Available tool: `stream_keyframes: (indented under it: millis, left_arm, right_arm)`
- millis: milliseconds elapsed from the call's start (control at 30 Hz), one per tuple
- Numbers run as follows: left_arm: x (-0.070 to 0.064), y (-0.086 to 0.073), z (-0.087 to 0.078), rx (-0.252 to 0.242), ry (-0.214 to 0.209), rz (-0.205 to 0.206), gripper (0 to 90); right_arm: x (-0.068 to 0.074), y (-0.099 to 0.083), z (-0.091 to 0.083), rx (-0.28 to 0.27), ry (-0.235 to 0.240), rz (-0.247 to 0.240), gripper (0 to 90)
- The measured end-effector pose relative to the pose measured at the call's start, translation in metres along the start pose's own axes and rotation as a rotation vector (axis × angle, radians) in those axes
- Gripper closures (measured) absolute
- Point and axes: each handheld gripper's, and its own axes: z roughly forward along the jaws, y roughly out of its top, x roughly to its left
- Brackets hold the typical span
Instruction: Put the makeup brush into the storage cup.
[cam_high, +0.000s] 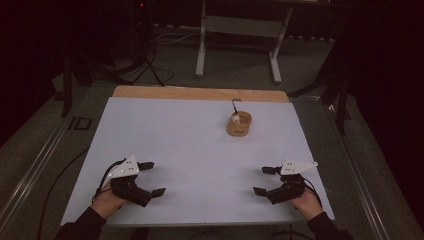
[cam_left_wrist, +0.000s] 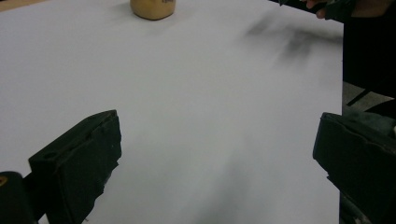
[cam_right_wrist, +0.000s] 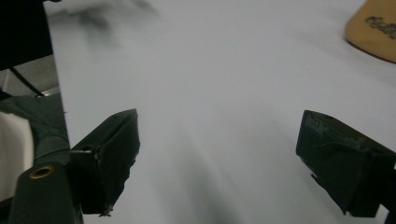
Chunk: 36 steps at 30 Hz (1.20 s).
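A tan wooden holder (cam_high: 239, 124) stands on the white table (cam_high: 200, 145) toward the back right, with a small white piece and a thin dark stick in it. Its base shows at the top of the left gripper view (cam_left_wrist: 152, 8) and its edge at the top right of the right gripper view (cam_right_wrist: 376, 29). My left gripper (cam_high: 152, 179) rests near the front left edge, jaws wide apart, nothing between them (cam_left_wrist: 215, 158). My right gripper (cam_high: 264, 180) rests near the front right edge, also open and empty (cam_right_wrist: 217, 158). Both lie far from the holder.
A wooden strip (cam_high: 200, 93) runs along the table's far edge. Behind it on the floor stand a white frame stand (cam_high: 240, 40) and a dark tripod (cam_high: 145, 55). Cables trail on the floor at the left (cam_high: 55, 185).
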Motion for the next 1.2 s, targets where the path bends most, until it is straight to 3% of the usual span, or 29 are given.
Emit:
stream_keyframes:
  millis: [400,833,1200]
  left_arm:
    - [0.008,-0.012,-0.010,0.011,0.043,-0.034,1.1]
    - [0.008,-0.017,-0.012,0.008,0.060,-0.039,1.2]
    - [0.006,-0.017,-0.011,0.008,0.050,-0.037,1.1]
  right_arm:
    - [-0.009,-0.007,-0.005,-0.019,-0.054,0.020,13.8]
    - [-0.010,-0.008,-0.004,-0.048,-0.031,0.046,13.9]
    - [-0.008,-0.009,0.003,-0.019,-0.018,0.035,13.9]
